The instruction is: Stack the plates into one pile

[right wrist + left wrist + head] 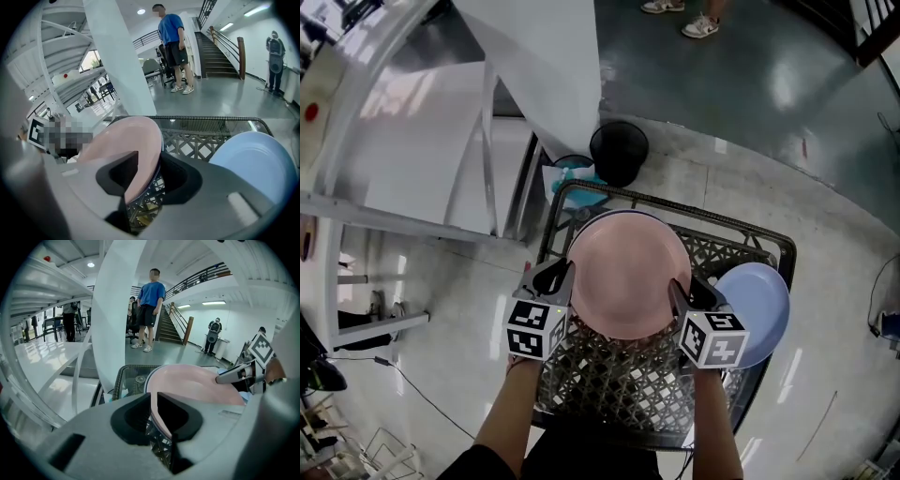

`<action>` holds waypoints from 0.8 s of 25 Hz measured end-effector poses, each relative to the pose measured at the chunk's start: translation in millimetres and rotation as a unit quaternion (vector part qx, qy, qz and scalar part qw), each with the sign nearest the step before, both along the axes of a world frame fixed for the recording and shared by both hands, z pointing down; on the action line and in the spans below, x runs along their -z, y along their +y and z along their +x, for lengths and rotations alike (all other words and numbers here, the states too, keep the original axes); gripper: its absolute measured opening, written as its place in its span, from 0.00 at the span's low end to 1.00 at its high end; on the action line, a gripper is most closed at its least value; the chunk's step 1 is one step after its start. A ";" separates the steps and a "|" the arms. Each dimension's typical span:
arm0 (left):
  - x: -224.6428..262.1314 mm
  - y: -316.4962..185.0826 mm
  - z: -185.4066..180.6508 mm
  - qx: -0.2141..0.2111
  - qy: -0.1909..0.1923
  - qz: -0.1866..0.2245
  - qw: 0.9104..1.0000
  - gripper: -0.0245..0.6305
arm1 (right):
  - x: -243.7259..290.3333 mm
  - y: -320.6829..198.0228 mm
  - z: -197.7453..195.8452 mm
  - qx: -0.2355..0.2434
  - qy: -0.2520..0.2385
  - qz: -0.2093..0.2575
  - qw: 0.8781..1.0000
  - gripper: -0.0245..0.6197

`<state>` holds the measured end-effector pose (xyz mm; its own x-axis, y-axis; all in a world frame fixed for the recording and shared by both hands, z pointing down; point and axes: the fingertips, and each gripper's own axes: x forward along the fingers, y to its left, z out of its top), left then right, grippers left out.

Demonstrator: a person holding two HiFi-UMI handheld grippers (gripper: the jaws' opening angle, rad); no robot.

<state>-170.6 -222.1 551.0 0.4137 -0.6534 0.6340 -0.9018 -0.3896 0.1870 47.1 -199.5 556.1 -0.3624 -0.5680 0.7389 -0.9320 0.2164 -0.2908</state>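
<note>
Left gripper (566, 277) pinches the pink plate (628, 272); right gripper (681, 291) sits wide round its rim. Seems set down; blue plate (764, 309) likely next.

This is a large indoor hall of a public building, with a polished grey floor (750, 75), a broad staircase (220, 56) with railings, slanted white columns (117, 56), ceiling strip lights (213, 302) and people (149, 305) standing about.

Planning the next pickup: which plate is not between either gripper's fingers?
The blue plate, at the table's right edge, outside the right gripper. The pink plate has its rim between the fingers of both it and the left gripper.
</note>
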 end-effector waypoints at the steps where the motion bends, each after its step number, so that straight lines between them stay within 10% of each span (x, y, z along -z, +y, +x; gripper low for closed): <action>1: 0.2 -0.2 2.0 -0.005 -0.003 0.001 1.000 0.10 | -0.5 0.1 0.1 0.000 0.001 -0.001 1.000 0.29; 12: 0.8 6.5 3.7 -0.023 -0.019 0.013 0.999 0.10 | 6.0 1.1 5.1 -0.005 0.010 0.021 1.000 0.30; 20: 8.9 14.4 0.2 -0.014 -0.014 0.022 1.000 0.03 | 19.0 8.2 16.2 -0.013 0.018 0.040 0.999 0.12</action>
